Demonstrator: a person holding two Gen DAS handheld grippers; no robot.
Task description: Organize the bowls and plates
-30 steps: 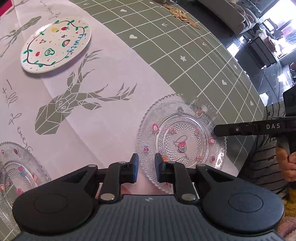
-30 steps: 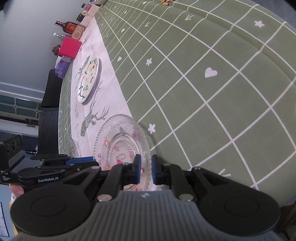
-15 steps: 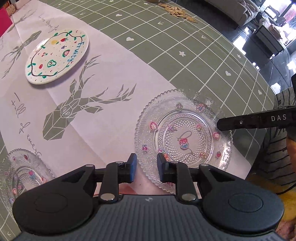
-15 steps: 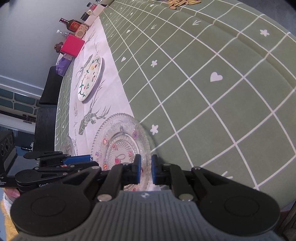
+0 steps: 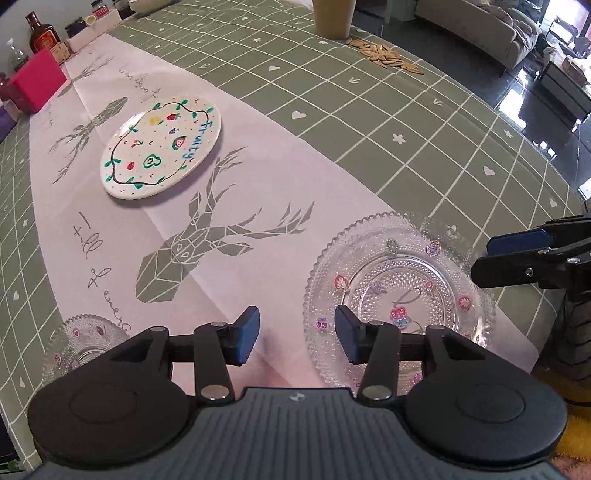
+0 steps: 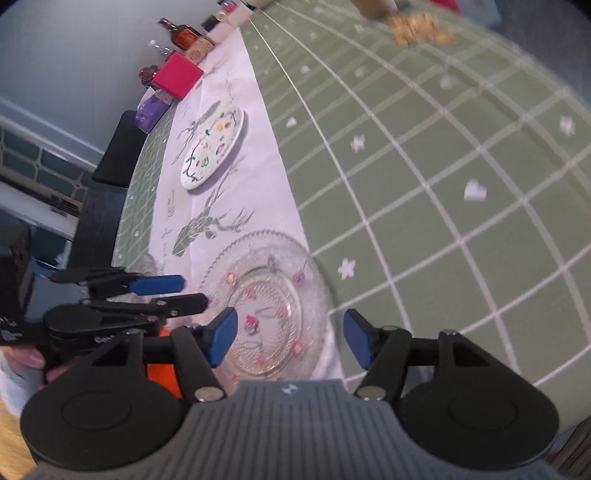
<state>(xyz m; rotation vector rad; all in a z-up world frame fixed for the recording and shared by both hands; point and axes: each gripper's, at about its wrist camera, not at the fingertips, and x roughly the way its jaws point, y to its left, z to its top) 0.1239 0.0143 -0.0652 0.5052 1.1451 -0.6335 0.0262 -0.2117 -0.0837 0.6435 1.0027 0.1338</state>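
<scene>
A clear glass plate (image 5: 399, 295) with small fruit prints lies flat on the pale deer-print runner (image 5: 229, 177), near the table's front edge. My left gripper (image 5: 297, 334) hovers at its near-left rim, jaws opening, with nothing pressed between them. My right gripper (image 6: 290, 338) hangs over the same plate (image 6: 269, 306) from the other side, jaws also opening and empty. Each shows in the other's view: the right gripper (image 5: 487, 258) beside the plate's right rim, the left gripper (image 6: 188, 293) at its left. A white "Fruity" plate (image 5: 162, 147) sits farther back. A second glass plate (image 5: 85, 343) lies at the lower left.
A pink box (image 5: 35, 85), bottles (image 5: 42, 35) and small jars stand at the far end of the green checked tablecloth (image 5: 406, 129). A pile of seeds (image 5: 388, 59) lies beside a pale cup (image 5: 334, 18). A black chair (image 6: 110, 177) stands past the table's left edge.
Both grippers went from nearly shut to wide apart. The left view tilted up, so more of the far table shows. The right gripper's tips drew back off the glass plate's rim.
</scene>
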